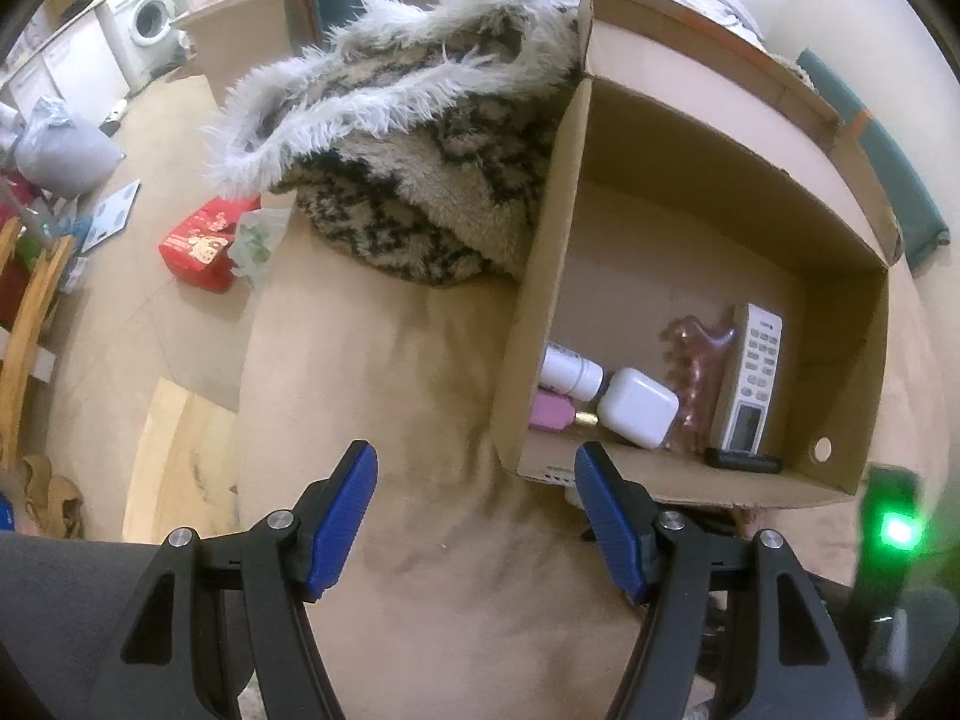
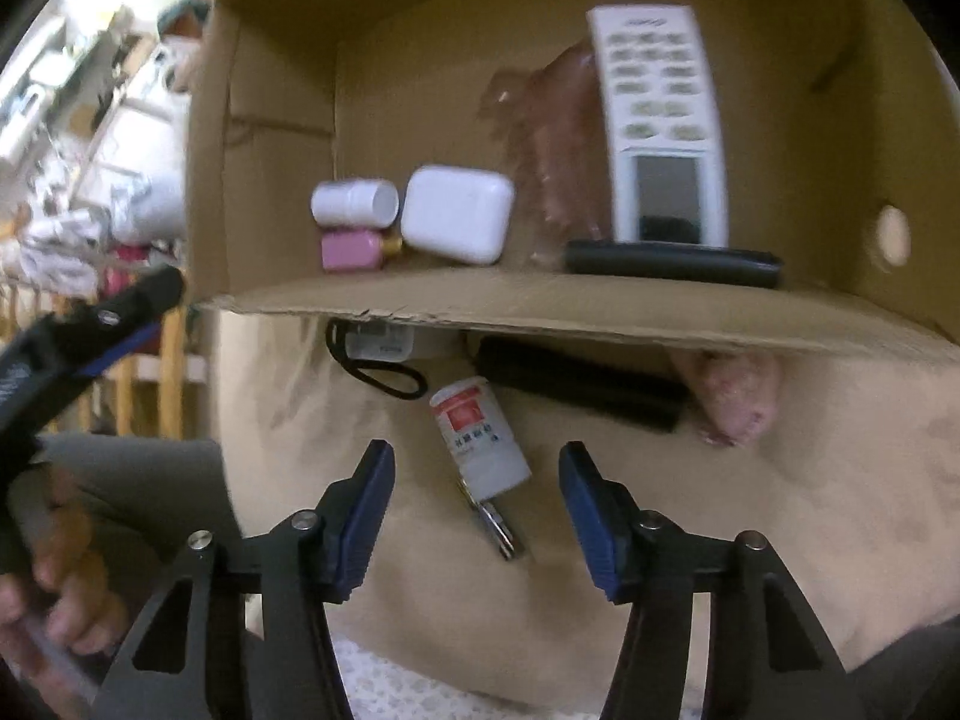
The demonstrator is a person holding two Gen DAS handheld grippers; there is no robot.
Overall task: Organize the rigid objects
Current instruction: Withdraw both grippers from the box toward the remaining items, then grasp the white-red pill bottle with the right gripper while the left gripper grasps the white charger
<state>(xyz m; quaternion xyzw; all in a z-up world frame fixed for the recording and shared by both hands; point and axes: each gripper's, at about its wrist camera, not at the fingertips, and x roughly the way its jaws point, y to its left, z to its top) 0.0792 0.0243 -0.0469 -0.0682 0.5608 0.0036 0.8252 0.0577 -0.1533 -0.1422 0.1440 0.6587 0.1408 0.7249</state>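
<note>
A cardboard box (image 1: 678, 483) (image 2: 540, 306) stands on a beige cushion. Inside lie a white remote (image 1: 753, 381) (image 2: 660, 120), a white case (image 1: 637, 407) (image 2: 457, 213), a white bottle (image 1: 570, 371) (image 2: 354, 201), a pink bottle (image 1: 552, 413) (image 2: 351, 249), a pink comb (image 1: 696, 372) and a black bar (image 1: 743, 460) (image 2: 672, 264). In front of the box lie a small red-labelled bottle (image 2: 480, 435) with keys (image 2: 498, 531), a black case (image 2: 579, 384), a white device with black cord (image 2: 381, 348) and a pink object (image 2: 732, 396). My right gripper (image 2: 477, 510) is open, straddling the small bottle. My left gripper (image 1: 476, 525) is open and empty over the cushion (image 1: 390, 390).
A furry patterned blanket (image 1: 420, 150) lies left of the box. A red package (image 1: 201, 243) and a grey bag (image 1: 63, 150) are on the floor at left. The left gripper's body (image 2: 90, 330) and a hand show at the left of the right wrist view.
</note>
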